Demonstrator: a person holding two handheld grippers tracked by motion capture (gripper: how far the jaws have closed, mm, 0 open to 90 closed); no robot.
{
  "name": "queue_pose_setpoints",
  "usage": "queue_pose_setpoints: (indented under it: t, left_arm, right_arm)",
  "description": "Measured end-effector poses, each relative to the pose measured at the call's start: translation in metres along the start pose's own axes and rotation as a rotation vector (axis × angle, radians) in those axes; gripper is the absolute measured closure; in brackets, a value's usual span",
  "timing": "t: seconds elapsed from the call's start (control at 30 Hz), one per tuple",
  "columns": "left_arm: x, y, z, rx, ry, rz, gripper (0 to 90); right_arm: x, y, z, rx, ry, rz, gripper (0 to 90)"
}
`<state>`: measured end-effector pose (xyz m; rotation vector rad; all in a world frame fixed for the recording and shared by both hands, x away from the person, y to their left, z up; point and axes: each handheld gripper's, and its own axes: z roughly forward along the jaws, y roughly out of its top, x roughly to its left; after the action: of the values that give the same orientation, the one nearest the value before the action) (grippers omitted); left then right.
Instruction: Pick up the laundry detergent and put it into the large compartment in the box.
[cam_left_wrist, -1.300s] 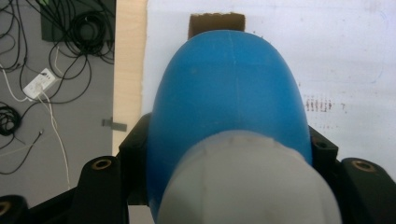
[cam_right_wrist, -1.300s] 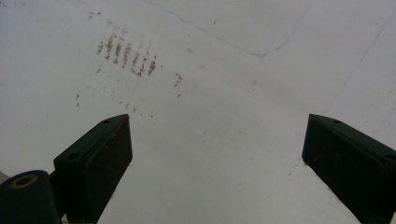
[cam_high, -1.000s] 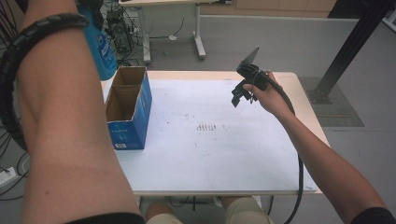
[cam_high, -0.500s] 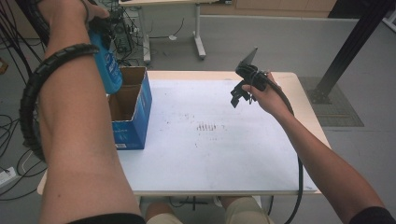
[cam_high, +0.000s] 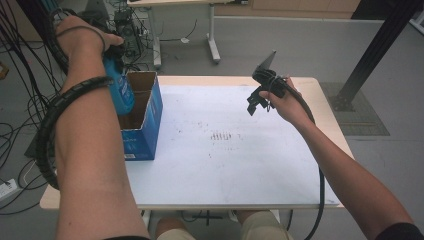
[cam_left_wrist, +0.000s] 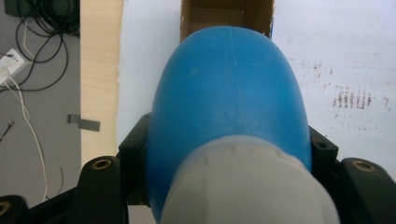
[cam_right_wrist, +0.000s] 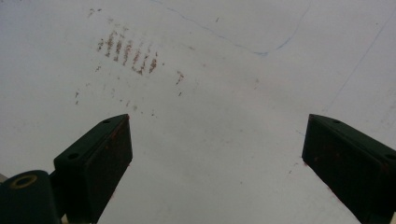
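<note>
blue plastic bottle over open cardboard box

left gripper (cam_high: 114, 75) clamps the blue plastic bottle (cam_left_wrist: 229, 93), base down, above the open blue-sided cardboard box (cam_high: 145, 115) at the white table (cam_high: 240, 165) edge. right gripper (cam_right_wrist: 215, 158) hangs above the table, jaws wide apart, holding nothing.

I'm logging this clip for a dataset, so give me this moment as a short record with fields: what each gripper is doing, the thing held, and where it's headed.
left gripper: shut on the blue bottle
bottle position: above the open cardboard box, pointing down into it
right gripper: open, nothing between the jaws, held above the white table top
box: at the table's left edge, top open
likely next move: probably lowering the bottle into the box
</note>
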<state>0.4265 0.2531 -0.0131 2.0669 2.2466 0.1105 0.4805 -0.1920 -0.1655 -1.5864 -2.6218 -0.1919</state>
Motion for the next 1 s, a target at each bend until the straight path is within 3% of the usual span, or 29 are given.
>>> queue_pose_setpoints:
  t: [0.6, 1.0]
  left_arm:
    - [-0.001, -0.007, 0.065, 0.026, -0.026, 0.021, 37.7]
    - [-0.005, -0.011, 0.101, 0.041, -0.018, 0.042, 37.7]
  right_arm:
    - [0.005, 0.001, 0.003, 0.008, -0.012, -0.007, 8.6]
    - [0.005, 0.002, 0.004, 0.014, -0.018, -0.002, 8.5]
